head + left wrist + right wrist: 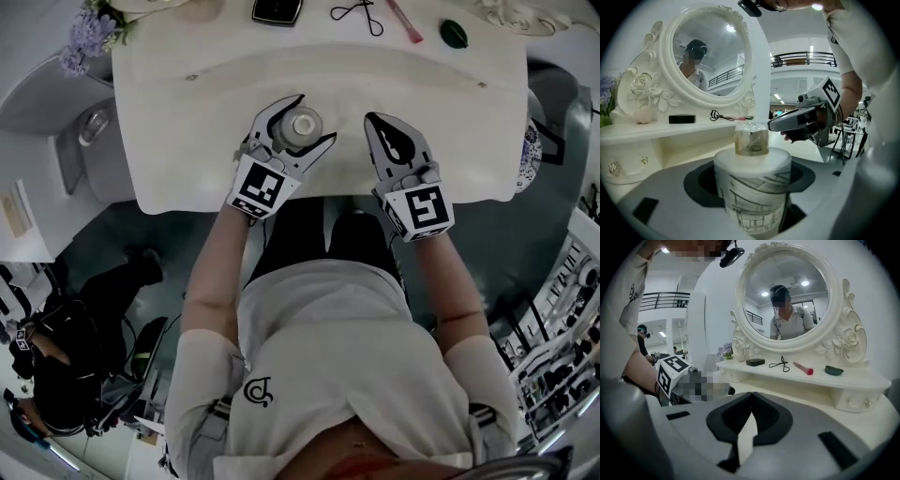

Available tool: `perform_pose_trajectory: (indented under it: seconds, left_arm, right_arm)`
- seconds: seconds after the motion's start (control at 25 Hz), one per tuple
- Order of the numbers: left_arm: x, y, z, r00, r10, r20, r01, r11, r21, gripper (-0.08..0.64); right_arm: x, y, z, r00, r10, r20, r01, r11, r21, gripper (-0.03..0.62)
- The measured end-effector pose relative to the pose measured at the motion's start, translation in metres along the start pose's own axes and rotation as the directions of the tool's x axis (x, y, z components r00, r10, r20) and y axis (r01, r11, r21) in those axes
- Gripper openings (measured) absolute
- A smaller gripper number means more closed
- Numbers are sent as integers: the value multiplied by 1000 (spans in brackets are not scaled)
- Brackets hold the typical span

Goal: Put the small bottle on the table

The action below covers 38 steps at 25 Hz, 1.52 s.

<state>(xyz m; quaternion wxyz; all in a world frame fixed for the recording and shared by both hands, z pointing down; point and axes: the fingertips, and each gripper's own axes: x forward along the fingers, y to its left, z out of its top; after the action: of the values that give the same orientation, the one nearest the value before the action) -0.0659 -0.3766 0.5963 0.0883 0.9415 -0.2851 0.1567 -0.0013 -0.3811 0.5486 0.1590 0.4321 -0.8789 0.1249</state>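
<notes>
Small bottle [302, 127]: upright in the left gripper [317, 118], its clear cap up, over the front middle of the white tabletop [187, 141].
Contact with tabletop: cannot tell; no view shows the bottle's base.
Left gripper: spread wide around the bottle's printed body, one jaw on each side. The low grip leaves the cap free and keeps the bottle upright for setting down.
Right gripper [375, 124]: jaws together with nothing between them, just beside the left one and over the same tabletop. It seems parked there, out of the way.
Landing spot: the bare front of the tabletop, well apart from the black box [277, 9], pink stick [405, 21] and green piece [454, 34] on the back shelf.
Step in hand: probably setting down; release not yet done.
Risk: opening while tilted could topple the bottle.
</notes>
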Motion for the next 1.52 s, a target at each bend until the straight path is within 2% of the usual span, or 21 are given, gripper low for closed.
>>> perform_pose_trajectory:
  seconds: [0.28, 0.52, 0.64, 1.04, 1.28, 1.52]
  left_arm:
    - [3, 4, -1, 1000, -13, 2, 13, 1000, -23, 351]
    - [8, 2, -15, 996, -1, -92, 1, 1000, 4, 351]
    - [8, 4, -13, 996, 5, -88, -5, 1000, 2, 353]
    - [5, 3, -13, 992, -8, -129, 0, 998, -59, 356]
    - [-2, 3, -5, 997, 17, -69, -23, 996, -87, 379]
    - [-14, 0, 0, 996, 56, -64, -60, 996, -72, 393]
  right_arm:
    - [7, 0, -4, 1000, 7, 1, -7, 1000, 19, 8]
    - [5, -1, -3, 1000, 3, 1, -3, 1000, 26, 8]
    - [4, -1, -5, 1000, -1, 0, 1, 999, 35, 8]
    - [-2, 4, -4, 1000, 7, -13, -6, 997, 74, 8]
    - [-6, 7, -2, 1000, 8, -6, -7, 996, 91, 8]
    - [-14, 13, 2, 1000, 11, 11, -12, 997, 76, 8]
